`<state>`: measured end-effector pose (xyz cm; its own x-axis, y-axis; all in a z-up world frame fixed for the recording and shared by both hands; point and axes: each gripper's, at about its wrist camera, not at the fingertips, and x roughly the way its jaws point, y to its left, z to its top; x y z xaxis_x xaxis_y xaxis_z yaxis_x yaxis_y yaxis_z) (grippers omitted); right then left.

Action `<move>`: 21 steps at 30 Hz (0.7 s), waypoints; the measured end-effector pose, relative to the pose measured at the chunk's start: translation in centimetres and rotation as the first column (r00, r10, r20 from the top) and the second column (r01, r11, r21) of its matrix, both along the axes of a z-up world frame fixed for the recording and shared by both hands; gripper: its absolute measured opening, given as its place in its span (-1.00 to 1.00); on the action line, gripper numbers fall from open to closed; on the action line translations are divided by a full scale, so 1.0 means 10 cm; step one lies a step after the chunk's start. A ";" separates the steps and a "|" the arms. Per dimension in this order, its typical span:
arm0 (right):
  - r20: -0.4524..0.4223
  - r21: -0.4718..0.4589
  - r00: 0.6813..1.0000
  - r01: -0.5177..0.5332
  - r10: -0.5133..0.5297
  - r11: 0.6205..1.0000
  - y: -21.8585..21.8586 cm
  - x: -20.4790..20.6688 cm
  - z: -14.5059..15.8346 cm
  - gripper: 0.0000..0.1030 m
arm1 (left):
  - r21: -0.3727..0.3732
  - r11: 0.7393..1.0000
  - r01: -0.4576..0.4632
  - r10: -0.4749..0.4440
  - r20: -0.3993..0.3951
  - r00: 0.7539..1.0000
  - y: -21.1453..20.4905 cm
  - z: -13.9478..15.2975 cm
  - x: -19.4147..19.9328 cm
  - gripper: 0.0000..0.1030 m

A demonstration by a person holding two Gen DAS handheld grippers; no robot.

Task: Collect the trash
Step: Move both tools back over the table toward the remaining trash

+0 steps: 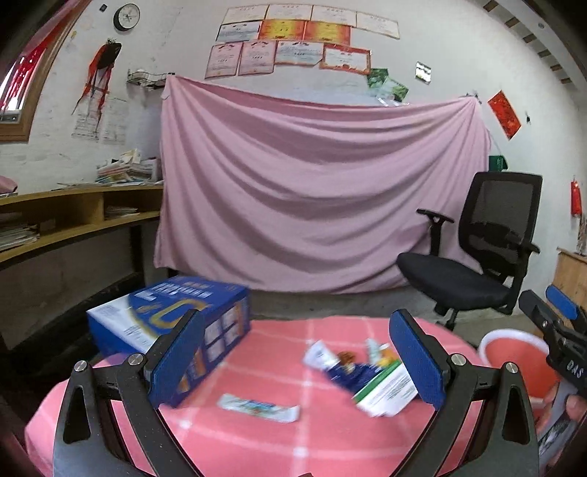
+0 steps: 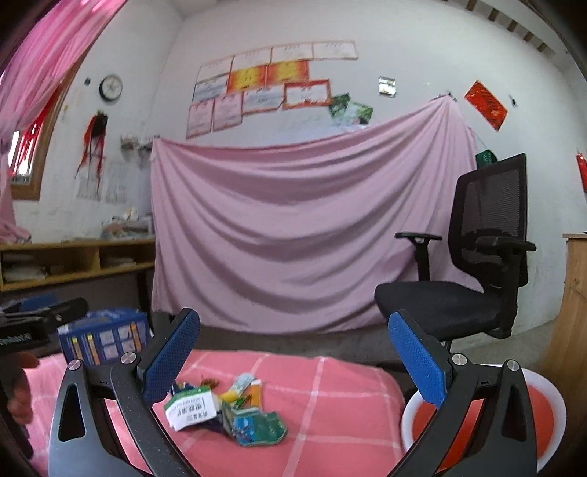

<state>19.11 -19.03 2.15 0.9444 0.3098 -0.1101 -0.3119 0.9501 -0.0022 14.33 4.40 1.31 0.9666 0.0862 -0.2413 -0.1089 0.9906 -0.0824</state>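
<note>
Spreading wide over a pink checked cloth, the jaws of the left gripper (image 1: 297, 367) stand released with nothing between them. A flat white-and-blue wrapper (image 1: 258, 406) lies just ahead and slightly left of centre, its long axis running left to right across the line of approach. By that lie, a pinch across its short side would need little turning of the wrist.

To the right sits the main heap of scrap packets (image 1: 361, 374), its white-and-green carton close beside the right-hand jaw. From the other camera, the right gripper (image 2: 293, 361) is likewise released and empty. There the same trash pile (image 2: 223, 409) lies ahead, towards its left-hand jaw.

The lone wrapper looks nearer the left hand; the pile sits between the two, arguably within reach of either.

A blue box (image 1: 172, 319) stands at the desk's (image 1: 256, 451) far left edge. A red bin with a white rim (image 2: 543, 414) waits low beside the desk on the right. Beyond stand a black office chair (image 1: 473, 257), a pink sheet (image 1: 315, 190) hung on the far wall, certificates and a clock (image 1: 126, 16) above, and wooden shelving (image 1: 73, 216) at left.
</note>
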 end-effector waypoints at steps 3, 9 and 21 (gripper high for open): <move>-0.046 -0.047 0.999 -0.008 0.006 0.999 0.10 0.06 -0.08 1.00 | 0.013 1.000 -0.013 0.013 -0.038 0.999 0.10 -0.13 -0.02 0.91; -0.156 -0.122 0.988 -0.020 0.000 0.992 0.23 0.21 -0.22 1.00 | -0.021 1.000 -0.018 0.014 -0.178 0.984 0.29 -0.38 0.14 0.91; -0.531 -0.138 0.847 -0.110 0.020 0.984 0.25 0.69 -0.61 0.92 | -0.132 0.988 0.080 -0.131 -0.443 0.887 0.25 -0.68 0.60 0.89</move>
<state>26.03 -16.55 -3.92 0.7085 0.3049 -0.6365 -0.3702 0.9284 0.0327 20.37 6.90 -5.47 0.7545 -0.0612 -0.6535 -0.0547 0.9863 -0.1555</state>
